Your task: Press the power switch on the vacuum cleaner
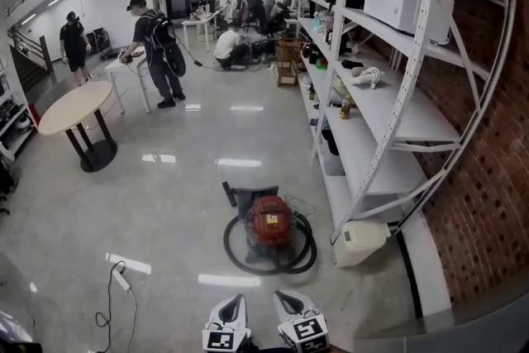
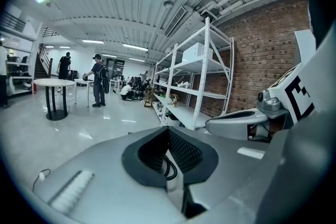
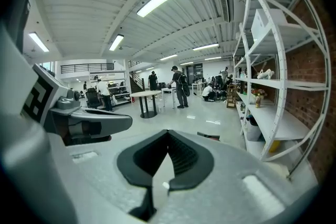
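- While both tools hang low at the near edge of the head view, short of the machine, treat this step as approach, not press.
- Cable with plug block [image 1: 121, 279]: loose on the floor, far left, well apart from the work. Step wide of it.
- Left gripper [image 1: 235, 303]: jaws drawn together at the tips [image 2: 168, 131], nothing between them. Keep it back as the spare; it has no job here that I can see.
- Vacuum cleaner [image 1: 270, 221]: red canister on the floor ahead of both tools, roughly centred between them, beside the rack's foot. The power switch can't be picked out on the dark top panel from this height; lean in and find it before you commit.
- Hose [image 1: 307, 248]: black, looped around the canister. Come down from above so that you do not snag it.
- Right gripper [image 1: 285, 298]: jaws likewise closed tip to tip [image 3: 168, 134], empty. Closed tips should make a firm single point; press straight down, briefly, so the body doesn't roll.
- White appliance [image 1: 361, 242]: just right of the hose; give it room.
- Shelving rack [image 1: 388, 128]: mind its uprights with your elbow.
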The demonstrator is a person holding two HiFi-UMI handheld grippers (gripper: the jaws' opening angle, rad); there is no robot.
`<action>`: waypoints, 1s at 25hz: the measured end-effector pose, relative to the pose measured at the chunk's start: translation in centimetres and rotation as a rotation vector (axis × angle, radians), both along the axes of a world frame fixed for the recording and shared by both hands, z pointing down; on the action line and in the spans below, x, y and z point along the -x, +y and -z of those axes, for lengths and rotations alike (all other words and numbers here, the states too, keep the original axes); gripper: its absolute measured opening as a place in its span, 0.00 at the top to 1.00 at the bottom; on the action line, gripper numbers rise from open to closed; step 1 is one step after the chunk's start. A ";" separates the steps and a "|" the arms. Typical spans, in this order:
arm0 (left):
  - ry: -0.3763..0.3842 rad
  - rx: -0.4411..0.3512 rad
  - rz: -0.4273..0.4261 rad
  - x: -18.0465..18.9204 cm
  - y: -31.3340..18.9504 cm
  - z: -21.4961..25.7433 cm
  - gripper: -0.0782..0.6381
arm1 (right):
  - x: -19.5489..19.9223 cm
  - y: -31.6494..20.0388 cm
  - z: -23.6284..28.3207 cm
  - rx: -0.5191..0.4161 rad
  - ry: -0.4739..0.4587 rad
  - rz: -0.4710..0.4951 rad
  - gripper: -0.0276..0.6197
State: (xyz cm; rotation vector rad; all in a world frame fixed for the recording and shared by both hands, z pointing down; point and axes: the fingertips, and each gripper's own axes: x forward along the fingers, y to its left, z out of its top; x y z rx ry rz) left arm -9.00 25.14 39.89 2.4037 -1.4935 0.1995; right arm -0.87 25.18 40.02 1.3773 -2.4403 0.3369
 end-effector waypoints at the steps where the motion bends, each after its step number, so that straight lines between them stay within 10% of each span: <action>1: -0.001 0.000 0.011 -0.4 0.8 0.1 0.87 | -0.5 0.8 0.0 0.000 -0.002 0.006 0.97; 25: -0.055 -0.032 0.096 -2.6 12.9 0.3 0.87 | -3.7 13.0 -0.1 -0.021 -0.016 0.050 0.97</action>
